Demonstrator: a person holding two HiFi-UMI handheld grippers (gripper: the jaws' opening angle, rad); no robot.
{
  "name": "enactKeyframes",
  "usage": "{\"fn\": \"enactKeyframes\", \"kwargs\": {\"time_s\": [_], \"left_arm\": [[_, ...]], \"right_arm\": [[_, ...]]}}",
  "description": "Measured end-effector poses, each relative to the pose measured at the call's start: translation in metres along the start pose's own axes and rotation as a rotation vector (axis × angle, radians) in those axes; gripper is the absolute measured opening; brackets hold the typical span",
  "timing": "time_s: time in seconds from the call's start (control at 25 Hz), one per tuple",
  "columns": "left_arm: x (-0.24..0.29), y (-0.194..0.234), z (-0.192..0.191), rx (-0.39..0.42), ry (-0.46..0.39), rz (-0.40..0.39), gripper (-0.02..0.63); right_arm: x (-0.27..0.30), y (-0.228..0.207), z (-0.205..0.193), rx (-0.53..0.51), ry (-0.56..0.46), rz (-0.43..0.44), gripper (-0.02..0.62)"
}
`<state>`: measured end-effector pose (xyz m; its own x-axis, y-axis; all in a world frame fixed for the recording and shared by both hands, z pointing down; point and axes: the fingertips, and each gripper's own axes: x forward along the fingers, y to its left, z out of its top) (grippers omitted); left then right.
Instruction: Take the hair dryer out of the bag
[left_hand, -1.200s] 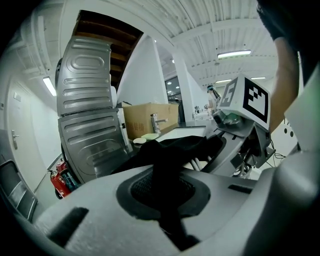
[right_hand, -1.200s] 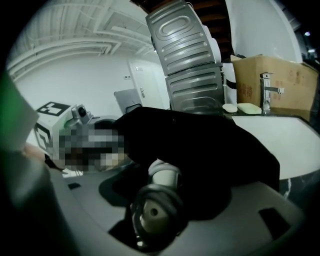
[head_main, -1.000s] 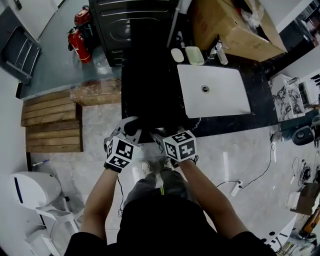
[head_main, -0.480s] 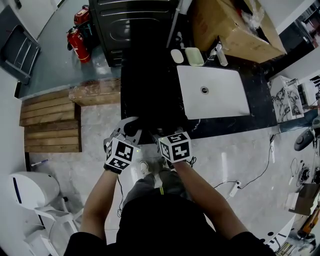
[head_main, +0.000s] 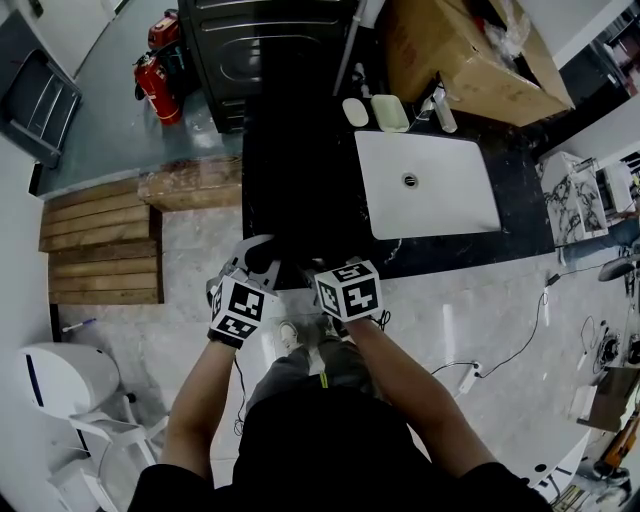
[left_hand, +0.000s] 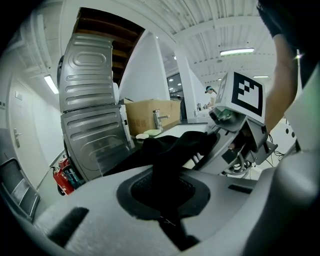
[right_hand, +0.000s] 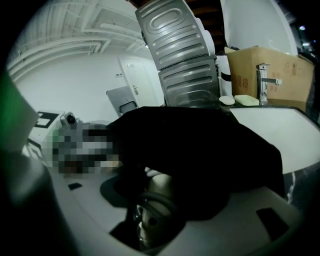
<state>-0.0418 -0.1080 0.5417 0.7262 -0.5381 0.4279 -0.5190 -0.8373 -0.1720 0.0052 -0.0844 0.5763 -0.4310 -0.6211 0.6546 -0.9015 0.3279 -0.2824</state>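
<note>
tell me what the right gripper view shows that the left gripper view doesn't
Only the right gripper view: the pale hair dryer under the black bag, between the right gripper's jaws, which have just been closing. Only the left gripper view: a red fire extinguisher, and the left gripper shut on bag fabric. Both: bag, cardboard box, faucet.

Matt black cloth bag (left_hand: 170, 150); smooth plastic hair dryer (right_hand: 157, 189).

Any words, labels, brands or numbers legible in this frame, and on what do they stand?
No text can be read anywhere.
cardboard box: red print, too blurred to read.
fire extinguisher: label too small to read.
</note>
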Motion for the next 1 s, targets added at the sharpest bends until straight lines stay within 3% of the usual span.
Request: {"fn": "enactKeyframes", "kwargs": {"time_s": [1.0], "left_arm": [[0.026,0.042,0.002,-0.036,0.033,0.041,0.034]], "right_arm": [[-0.028,-0.006,0.018,0.031,-0.122,0.061,0.242]]}}
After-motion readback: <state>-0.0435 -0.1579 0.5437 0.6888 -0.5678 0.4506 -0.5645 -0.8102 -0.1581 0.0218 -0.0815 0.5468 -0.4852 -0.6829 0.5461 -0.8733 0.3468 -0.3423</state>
